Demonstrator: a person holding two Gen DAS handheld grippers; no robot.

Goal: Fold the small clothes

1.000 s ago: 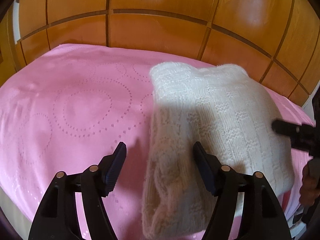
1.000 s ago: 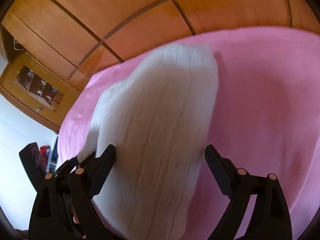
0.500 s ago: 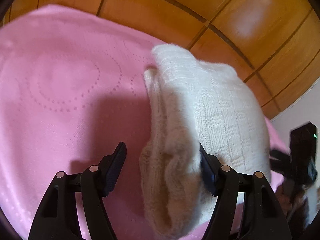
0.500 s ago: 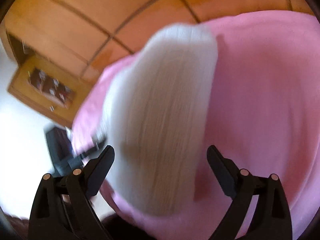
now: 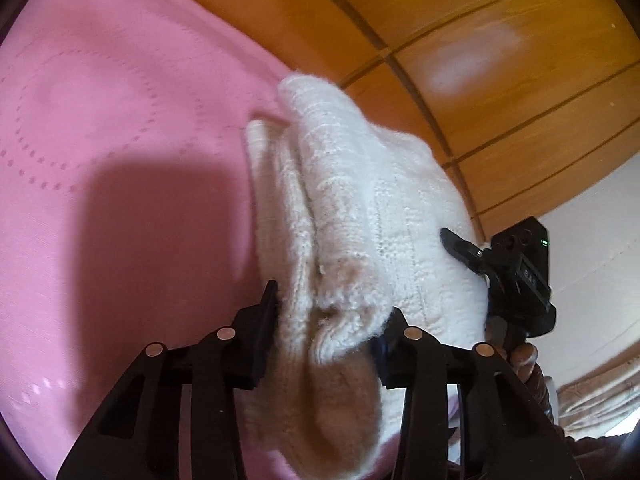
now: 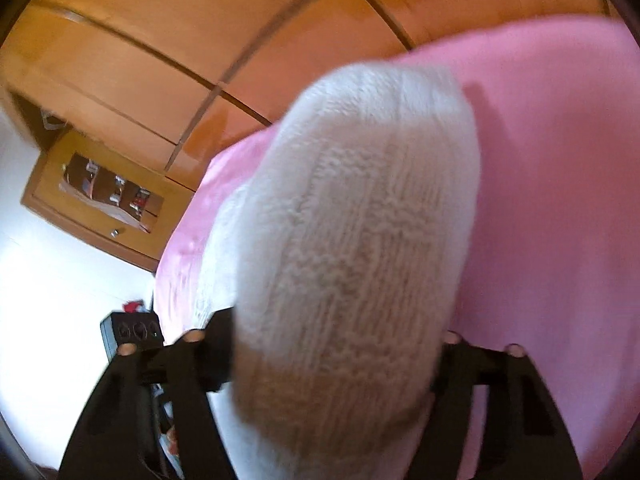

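Left wrist: both hand-held grippers (image 5: pixel 326 344) (image 6: pixel 336 360) closing, pinching white knit (image 5: pixel 360 208); no legible writing

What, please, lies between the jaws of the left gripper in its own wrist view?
The folded edge of the white knit garment fills the closing jaws of the left gripper, seen in the left wrist view.

Sweater's (image 6: pixel 352 240) near end (blurred, cropped)

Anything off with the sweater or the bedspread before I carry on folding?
Nothing stands out. The white knit sweater lies bunched on the pink bedspread, with both grippers closing on its near edge.
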